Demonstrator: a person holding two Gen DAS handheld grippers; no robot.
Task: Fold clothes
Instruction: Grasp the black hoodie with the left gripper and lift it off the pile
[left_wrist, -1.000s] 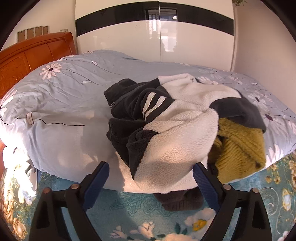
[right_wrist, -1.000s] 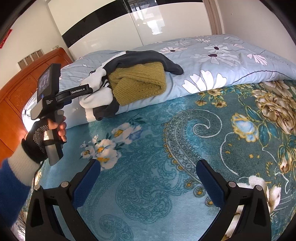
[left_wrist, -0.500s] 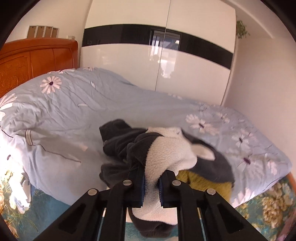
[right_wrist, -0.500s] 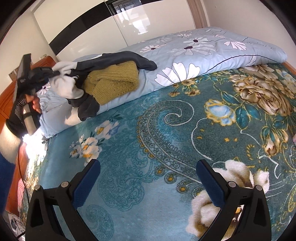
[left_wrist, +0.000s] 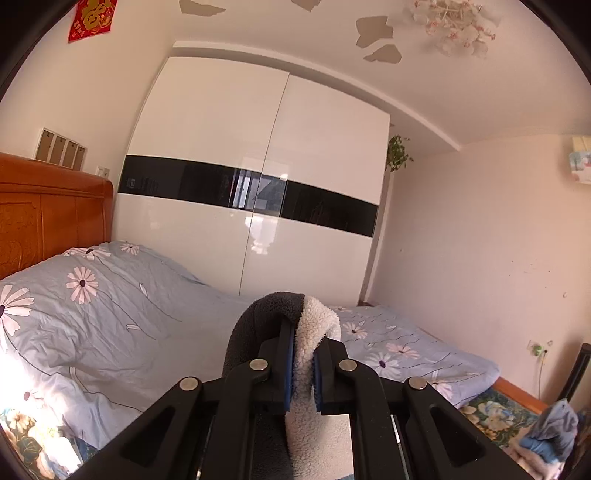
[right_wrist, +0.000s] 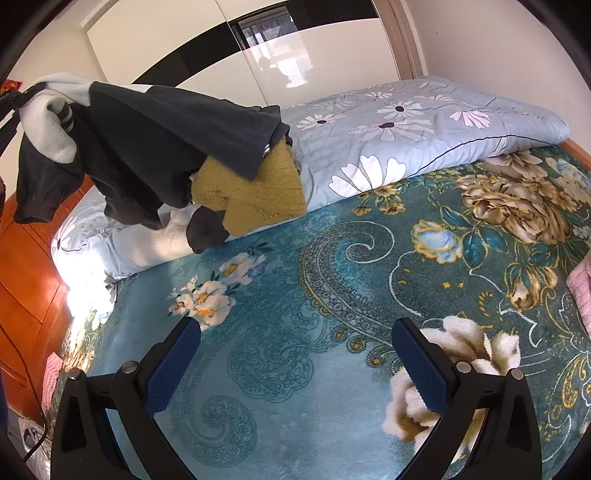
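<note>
Between the left gripper's (left_wrist: 303, 365) closing pads a black-and-white fleece jacket (left_wrist: 314, 325) is being pinched, dangling above the blue quilt (right_wrist: 406, 122); over the teal blanket (right_wrist: 314, 295) the right gripper (right_wrist: 295, 362) is hanging wide, grasping nothing; beside it a mustard sweater (right_wrist: 255, 192) is lying under the jacket's hem.

The left claw (left_wrist: 303, 363) has its blue-padded jaws pinched tight on a fold of black-and-white fleece garment (left_wrist: 314, 325), which drapes over the fingertips and hangs down between the black arms. Behind it lies a pale blue daisy-print duvet (left_wrist: 110, 325) on a bed with an orange wooden headboard (left_wrist: 48, 221). A glossy white wardrobe with a black band (left_wrist: 255, 199) fills the far wall.
</note>
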